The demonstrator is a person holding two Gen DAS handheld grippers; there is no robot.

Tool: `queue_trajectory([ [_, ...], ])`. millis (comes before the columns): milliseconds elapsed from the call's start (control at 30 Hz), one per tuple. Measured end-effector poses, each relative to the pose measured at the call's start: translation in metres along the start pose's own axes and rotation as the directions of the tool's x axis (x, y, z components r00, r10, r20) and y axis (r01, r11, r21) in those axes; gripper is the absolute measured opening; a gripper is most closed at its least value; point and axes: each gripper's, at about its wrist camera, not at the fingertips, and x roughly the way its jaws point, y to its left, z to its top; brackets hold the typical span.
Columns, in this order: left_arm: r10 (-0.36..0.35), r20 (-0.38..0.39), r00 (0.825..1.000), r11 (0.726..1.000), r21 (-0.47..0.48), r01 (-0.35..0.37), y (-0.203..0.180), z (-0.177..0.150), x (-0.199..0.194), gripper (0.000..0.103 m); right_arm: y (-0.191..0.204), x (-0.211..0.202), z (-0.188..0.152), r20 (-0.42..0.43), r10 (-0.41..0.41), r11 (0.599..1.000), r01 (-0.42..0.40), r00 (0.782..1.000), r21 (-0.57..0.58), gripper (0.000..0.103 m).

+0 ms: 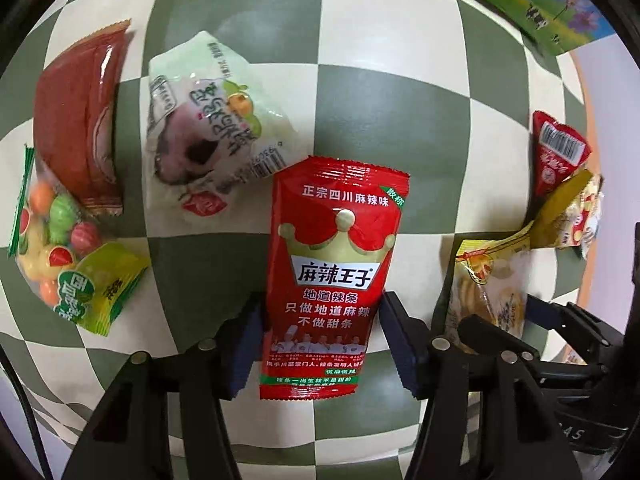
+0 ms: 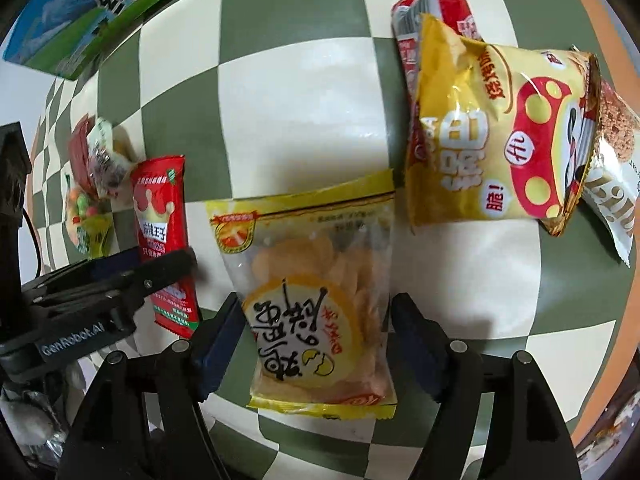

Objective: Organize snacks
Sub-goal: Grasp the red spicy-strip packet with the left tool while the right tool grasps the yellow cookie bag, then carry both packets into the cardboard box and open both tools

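The red spicy-strip packet (image 1: 334, 280) lies flat on the checkered cloth (image 1: 360, 128), between your left gripper (image 1: 320, 344) pads, which touch or nearly touch its edges (a firm grip can't be confirmed). Just right of that packet, the clear chip bag (image 2: 320, 300) sits between your right gripper (image 2: 320, 344) fingers, parted with gaps either side. Left of the packet lies a pale plum pack (image 1: 208, 120).
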Motion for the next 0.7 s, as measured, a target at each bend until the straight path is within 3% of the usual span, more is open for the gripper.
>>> queue_trajectory([
  [33,0.01,0.011,1.0,1.0,0.003,-0.01,0.0,-0.005,-0.002,0.056,-0.003,-0.001,0.003,0.002,-0.005,1.0,0.005,1.0,-0.002,0.075],
  [100,0.03,0.033,0.999,1.0,0.006,-0.03,-0.008,-0.006,-0.004,0.052,0.004,0.009,0.002,0.027,-0.045,0.999,0.045,0.999,-0.016,0.061],
  [200,0.043,0.056,0.998,0.999,0.007,-0.044,-0.033,-0.019,0.0,0.047,0.005,0.01,0.004,0.048,-0.055,0.998,0.056,0.997,-0.022,0.054],
  [400,-0.008,0.052,0.999,1.0,-0.024,0.009,-0.033,-0.03,-0.019,0.045,-0.004,-0.007,-0.009,0.075,-0.01,1.0,0.011,0.997,-0.01,0.048],
  [700,-0.135,0.152,0.979,0.99,-0.027,0.14,-0.043,-0.022,-0.105,0.045,0.01,-0.078,-0.012,0.158,0.112,0.994,-0.108,0.981,-0.033,0.046],
])
